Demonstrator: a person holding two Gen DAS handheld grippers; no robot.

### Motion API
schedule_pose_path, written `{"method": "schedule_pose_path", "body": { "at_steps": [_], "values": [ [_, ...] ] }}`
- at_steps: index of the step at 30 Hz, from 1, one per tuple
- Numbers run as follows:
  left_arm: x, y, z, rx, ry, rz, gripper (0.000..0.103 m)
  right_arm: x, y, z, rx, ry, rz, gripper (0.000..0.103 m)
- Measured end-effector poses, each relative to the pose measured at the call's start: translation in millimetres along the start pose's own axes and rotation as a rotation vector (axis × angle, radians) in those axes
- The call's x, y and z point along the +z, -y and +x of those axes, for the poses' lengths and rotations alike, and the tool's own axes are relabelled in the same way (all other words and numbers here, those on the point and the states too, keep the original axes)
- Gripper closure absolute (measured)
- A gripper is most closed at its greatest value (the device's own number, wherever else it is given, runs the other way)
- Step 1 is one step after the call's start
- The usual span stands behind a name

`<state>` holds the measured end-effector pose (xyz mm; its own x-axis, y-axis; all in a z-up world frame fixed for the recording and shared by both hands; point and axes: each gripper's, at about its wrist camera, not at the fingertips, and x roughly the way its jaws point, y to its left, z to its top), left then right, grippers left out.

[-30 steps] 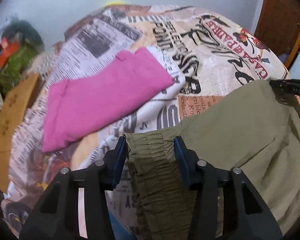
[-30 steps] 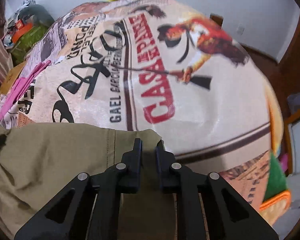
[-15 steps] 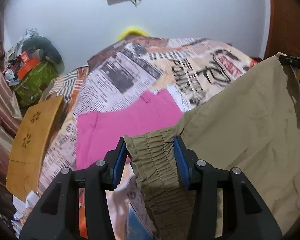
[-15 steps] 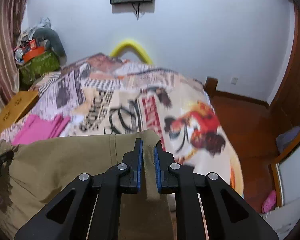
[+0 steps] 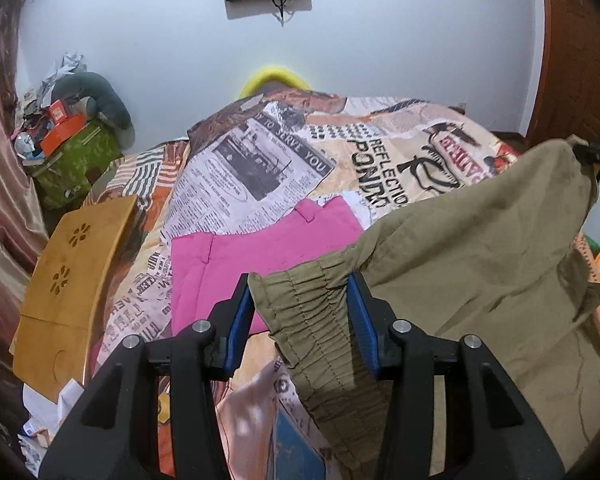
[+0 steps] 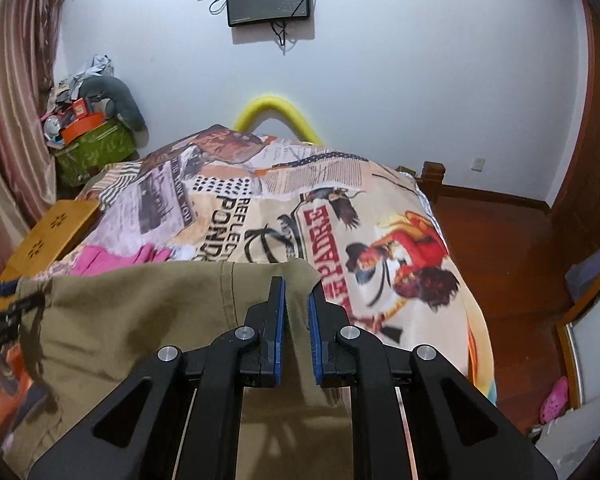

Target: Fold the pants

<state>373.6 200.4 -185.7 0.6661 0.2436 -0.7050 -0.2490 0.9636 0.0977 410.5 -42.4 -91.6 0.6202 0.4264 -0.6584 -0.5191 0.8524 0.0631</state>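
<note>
Bed with newspaper-print cover (image 5: 260, 168) below. Your left hand-held gripper (image 5: 300, 312) pinches olive cotton pants (image 5: 480, 260) waistband, right hand-held gripper (image 6: 297, 320) pinches corner. Pants aloft; next, lay flat, fold.

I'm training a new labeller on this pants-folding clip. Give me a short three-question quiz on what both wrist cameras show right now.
1. True or false: the left claw grips the gathered elastic waistband of the olive pants.
2. Which garment lies flat on the bedspread? A) the pink garment B) a blue shirt C) a white towel
3. Fill in: the right claw is shut on a thin ____ of the pants.

Key: 1 true; 2 A; 3 corner. The pants hang stretched between the two claws above the bedspread.
</note>
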Motion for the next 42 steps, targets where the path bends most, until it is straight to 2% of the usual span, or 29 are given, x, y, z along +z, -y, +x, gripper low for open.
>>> {"method": "schedule_pose_path", "body": {
  "at_steps": [9, 19, 28, 37, 42],
  "values": [
    [-9, 8, -58, -0.036, 0.045, 0.019, 0.056, -27, 7, -74, 0.031, 0.048, 0.046, 0.093],
    [-41, 14, -114, -0.085, 0.042, 0.025, 0.057, -63, -2, -132, 0.035, 0.063, 0.07, 0.093],
    [-81, 25, -137, -0.119, -0.008, 0.052, 0.057, -107, -7, -146, 0.021, -0.011, 0.104, 0.093],
    [-128, 38, -146, -0.12, -0.05, 0.12, 0.058, -174, -12, -153, 0.011, -0.096, 0.135, 0.093],
    [-154, 41, -144, -0.139, -0.101, 0.133, 0.058, -205, -13, -153, 0.006, -0.144, 0.157, 0.093]
  ]
}}
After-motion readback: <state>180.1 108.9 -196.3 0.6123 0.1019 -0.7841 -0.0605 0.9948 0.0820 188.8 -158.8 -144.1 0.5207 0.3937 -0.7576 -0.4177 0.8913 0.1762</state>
